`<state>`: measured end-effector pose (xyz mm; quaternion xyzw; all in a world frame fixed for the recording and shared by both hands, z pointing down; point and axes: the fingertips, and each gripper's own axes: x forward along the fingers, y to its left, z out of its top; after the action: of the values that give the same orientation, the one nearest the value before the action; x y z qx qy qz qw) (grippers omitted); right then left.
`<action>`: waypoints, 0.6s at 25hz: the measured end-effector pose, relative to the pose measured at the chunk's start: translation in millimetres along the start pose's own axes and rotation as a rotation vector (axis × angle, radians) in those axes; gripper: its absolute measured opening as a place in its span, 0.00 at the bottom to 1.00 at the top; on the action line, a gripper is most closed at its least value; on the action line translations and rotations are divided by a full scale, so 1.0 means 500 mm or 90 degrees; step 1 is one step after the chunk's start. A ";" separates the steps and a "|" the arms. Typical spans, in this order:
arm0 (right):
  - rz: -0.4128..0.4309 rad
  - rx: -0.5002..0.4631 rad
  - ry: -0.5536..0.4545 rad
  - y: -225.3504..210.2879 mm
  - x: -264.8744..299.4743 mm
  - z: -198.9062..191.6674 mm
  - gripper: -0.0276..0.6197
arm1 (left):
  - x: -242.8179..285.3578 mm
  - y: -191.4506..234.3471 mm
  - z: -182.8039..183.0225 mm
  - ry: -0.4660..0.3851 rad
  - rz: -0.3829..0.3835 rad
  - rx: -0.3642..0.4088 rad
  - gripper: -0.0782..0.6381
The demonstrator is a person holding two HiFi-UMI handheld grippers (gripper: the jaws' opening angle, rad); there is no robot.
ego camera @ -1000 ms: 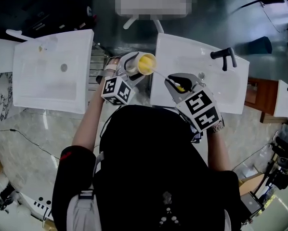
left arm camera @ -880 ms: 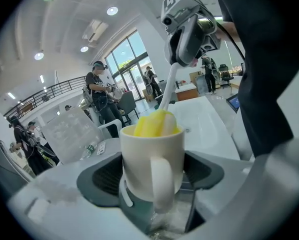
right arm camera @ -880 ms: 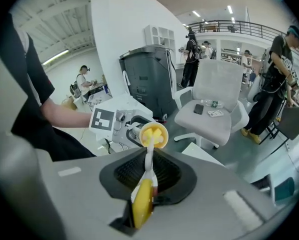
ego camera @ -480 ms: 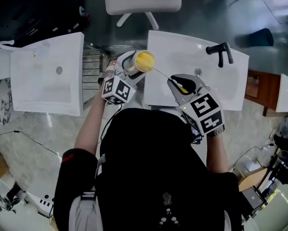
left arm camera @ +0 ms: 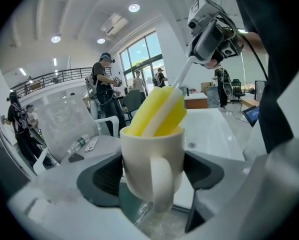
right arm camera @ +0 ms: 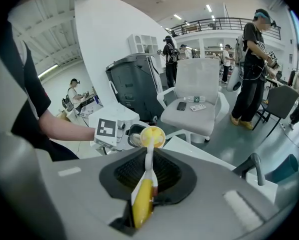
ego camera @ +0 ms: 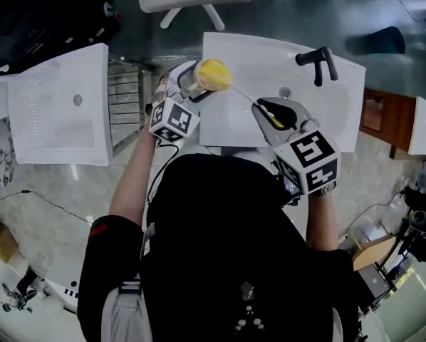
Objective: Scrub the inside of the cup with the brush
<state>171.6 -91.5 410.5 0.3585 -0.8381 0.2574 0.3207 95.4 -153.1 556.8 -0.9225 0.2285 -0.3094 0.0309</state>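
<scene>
The left gripper [left arm camera: 152, 176] is clamping the white cup [left arm camera: 150, 146] by its sides, holding it tilted over the left edge of the white sink [ego camera: 327, 112]. The right gripper [right arm camera: 147, 181] is pinching the brush [right arm camera: 142, 204] by its yellow handle (jaws narrow), and the yellow sponge head [left arm camera: 157, 110] is sitting inside the cup's mouth.

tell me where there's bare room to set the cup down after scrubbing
The right sink is bare between the faucet and the brush. The left sink is bare round its drain. It is crowded at the right sink's left edge, where the left claw holds the cup and the right claw the brush.
</scene>
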 end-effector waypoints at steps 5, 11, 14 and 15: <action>-0.015 0.020 -0.010 -0.029 -0.016 -0.008 0.11 | 0.034 -0.006 0.012 -0.009 -0.004 -0.034 0.66; -0.054 0.061 -0.030 -0.078 -0.044 -0.018 0.11 | 0.083 -0.013 0.009 -0.008 -0.012 -0.069 0.66; -0.081 0.077 -0.030 -0.105 -0.057 -0.029 0.11 | 0.107 -0.012 0.007 -0.005 -0.017 -0.080 0.66; -0.089 0.084 -0.031 -0.112 -0.061 -0.034 0.11 | 0.115 -0.011 0.005 -0.004 -0.017 -0.083 0.66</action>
<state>237.0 -101.0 410.9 0.4427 -0.7995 0.2805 0.2934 139.7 -173.6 587.7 -0.9265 0.2355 -0.2916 -0.0325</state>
